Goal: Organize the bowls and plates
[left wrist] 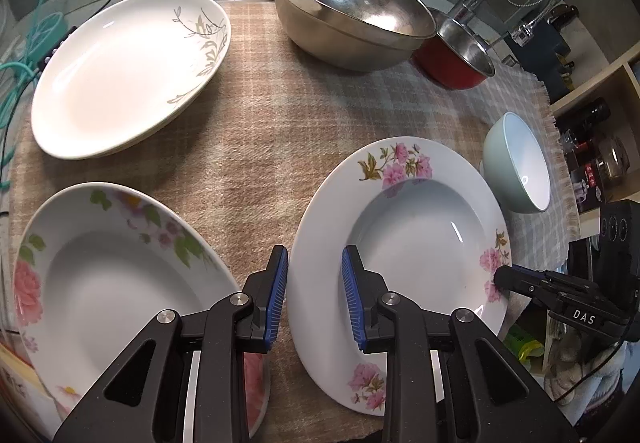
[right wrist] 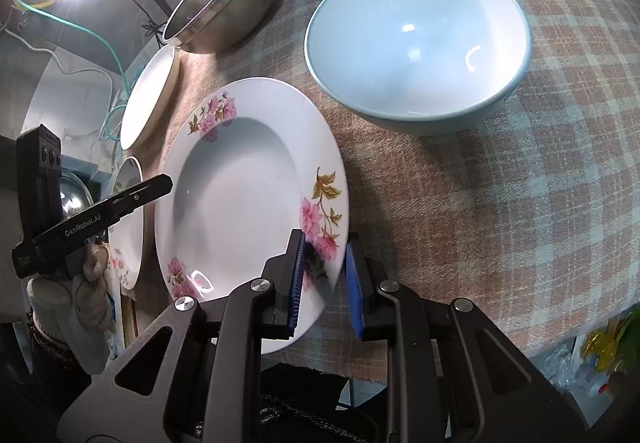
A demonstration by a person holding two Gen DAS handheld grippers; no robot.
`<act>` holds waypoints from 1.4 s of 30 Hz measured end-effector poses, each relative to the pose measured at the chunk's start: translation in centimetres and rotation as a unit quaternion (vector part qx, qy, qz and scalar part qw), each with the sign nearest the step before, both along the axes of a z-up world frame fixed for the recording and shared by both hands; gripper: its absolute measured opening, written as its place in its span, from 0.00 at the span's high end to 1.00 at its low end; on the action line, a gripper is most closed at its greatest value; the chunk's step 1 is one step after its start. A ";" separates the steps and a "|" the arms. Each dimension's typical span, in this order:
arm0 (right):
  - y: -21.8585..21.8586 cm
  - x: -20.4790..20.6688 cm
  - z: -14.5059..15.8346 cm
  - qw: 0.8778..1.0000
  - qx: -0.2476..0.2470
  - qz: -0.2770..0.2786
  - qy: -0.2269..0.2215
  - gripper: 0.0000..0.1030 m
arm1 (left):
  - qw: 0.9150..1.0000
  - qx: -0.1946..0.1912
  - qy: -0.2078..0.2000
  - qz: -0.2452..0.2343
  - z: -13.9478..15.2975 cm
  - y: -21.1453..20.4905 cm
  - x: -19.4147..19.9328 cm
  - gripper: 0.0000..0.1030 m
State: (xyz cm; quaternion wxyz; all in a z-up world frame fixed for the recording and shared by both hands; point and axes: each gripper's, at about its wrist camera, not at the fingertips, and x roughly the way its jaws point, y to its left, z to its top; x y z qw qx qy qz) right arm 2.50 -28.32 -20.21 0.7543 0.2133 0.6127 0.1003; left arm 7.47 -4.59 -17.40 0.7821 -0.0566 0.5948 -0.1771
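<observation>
Both grippers straddle the same flowered plate (left wrist: pixel 400 243): the left gripper (left wrist: pixel 315 295) has its nearly closed jaws over the near left rim, the right gripper (right wrist: pixel 324 283) is clamped on the opposite rim beside the pink blossoms, and the plate sits tilted over the checked cloth (left wrist: pixel 248 147). Sorting looks barely begun, I judge: a second flowered plate (left wrist: pixel 112 283), a white oval dish (left wrist: pixel 120 75), a steel bowl (left wrist: pixel 352 11), a red bowl (left wrist: pixel 456 59) and a pale green bowl (right wrist: pixel 416 43) stand apart, unstacked.
</observation>
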 end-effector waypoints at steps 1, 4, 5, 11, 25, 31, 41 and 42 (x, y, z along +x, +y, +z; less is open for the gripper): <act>0.0 0.0 0.1 1.000 -0.006 0.001 -0.001 0.80 | 1.000 -0.001 -0.003 0.001 0.1 0.1 0.0 0.75; 0.0 -0.2 0.9 1.000 -0.020 0.002 -0.014 0.78 | 1.000 -0.001 -0.014 0.007 0.8 0.4 -0.3 0.75; -0.1 -0.3 1.2 1.000 -0.022 0.002 -0.018 0.74 | 1.000 -0.001 -0.018 0.009 1.0 0.4 -0.4 0.75; 0.2 -0.3 3.5 0.998 -0.040 0.002 -0.056 0.47 | 0.999 0.002 -0.040 0.027 2.5 1.6 -1.2 0.66; 6.5 1.5 7.0 0.987 -0.046 0.080 -0.129 0.11 | 0.987 0.019 -0.079 0.138 5.0 8.2 -4.6 0.34; 9.8 2.4 7.1 0.982 -0.042 0.119 -0.138 0.11 | 0.979 0.020 -0.070 0.189 4.5 11.6 -6.5 0.34; 15.5 3.8 6.9 0.970 -0.041 0.187 -0.148 0.11 | 0.968 0.012 -0.059 0.244 3.5 15.3 -8.8 0.34; 15.9 3.9 6.8 0.970 -0.039 0.192 -0.147 0.11 | 0.967 0.012 -0.059 0.247 3.4 15.5 -9.0 0.34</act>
